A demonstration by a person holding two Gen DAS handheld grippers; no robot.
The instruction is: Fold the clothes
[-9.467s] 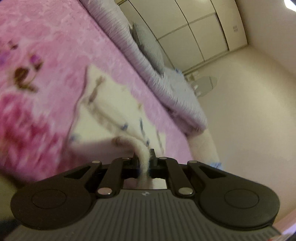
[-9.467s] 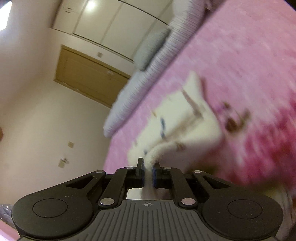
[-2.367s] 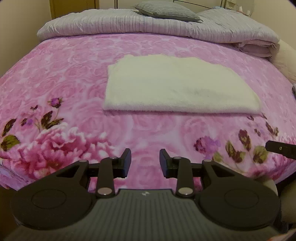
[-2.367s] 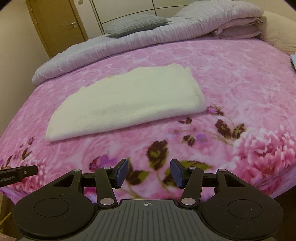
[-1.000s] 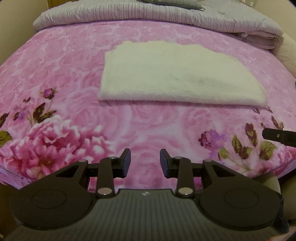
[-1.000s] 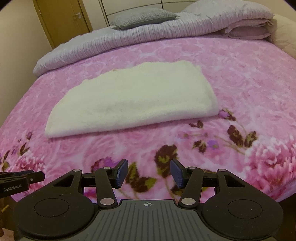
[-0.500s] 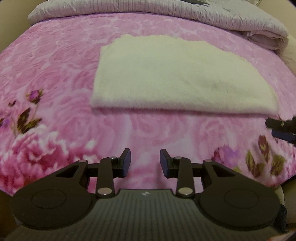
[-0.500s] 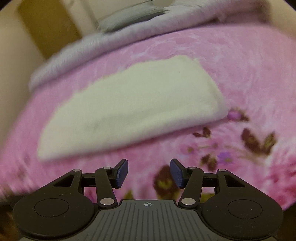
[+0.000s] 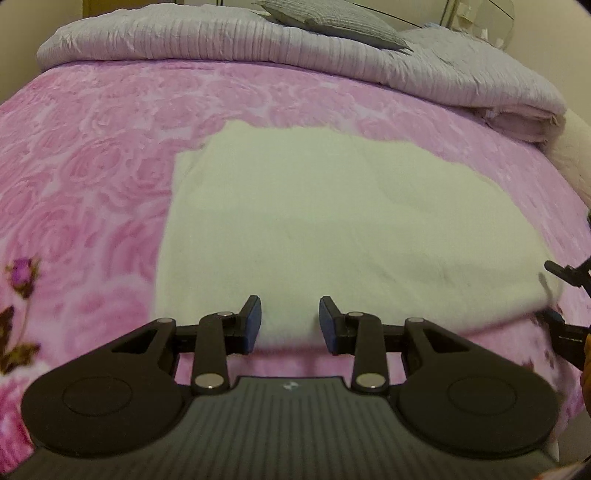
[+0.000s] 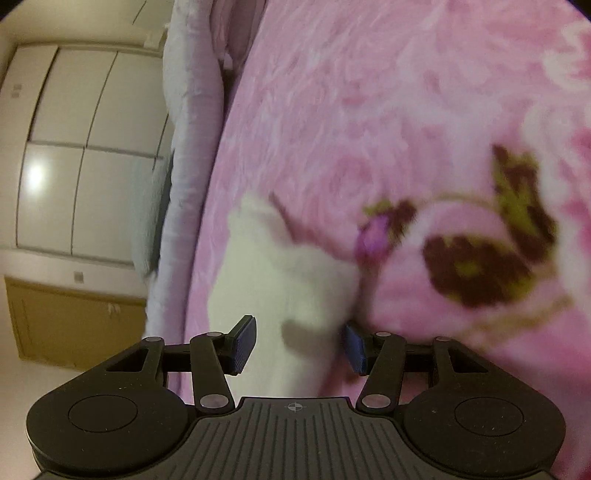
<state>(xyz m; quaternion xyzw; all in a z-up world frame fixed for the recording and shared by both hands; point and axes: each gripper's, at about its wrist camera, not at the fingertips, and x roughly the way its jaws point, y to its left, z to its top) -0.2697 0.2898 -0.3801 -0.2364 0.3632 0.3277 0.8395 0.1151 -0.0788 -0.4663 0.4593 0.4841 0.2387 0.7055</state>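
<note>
A cream fleece garment point(image 9: 332, 229), folded into a flat rectangle, lies on the pink floral bedspread point(image 9: 92, 166). My left gripper point(image 9: 290, 323) is open, its fingers over the garment's near edge. My right gripper point(image 10: 297, 343) is open and rolled sideways, with the garment's right end point(image 10: 280, 280) between its jaws. The right gripper's fingers point(image 9: 565, 275) show at the right edge of the left wrist view, at that end.
A folded lilac quilt point(image 9: 258, 44) and a grey pillow point(image 9: 332, 14) lie along the head of the bed. White wardrobe doors point(image 10: 74, 147) and a wooden door point(image 10: 66, 325) stand beyond the bed in the right wrist view.
Both grippers moved forward to the garment. The left one now reaches its near edge. The right one rolled sideways and came around the garment's right end. Both stay open.
</note>
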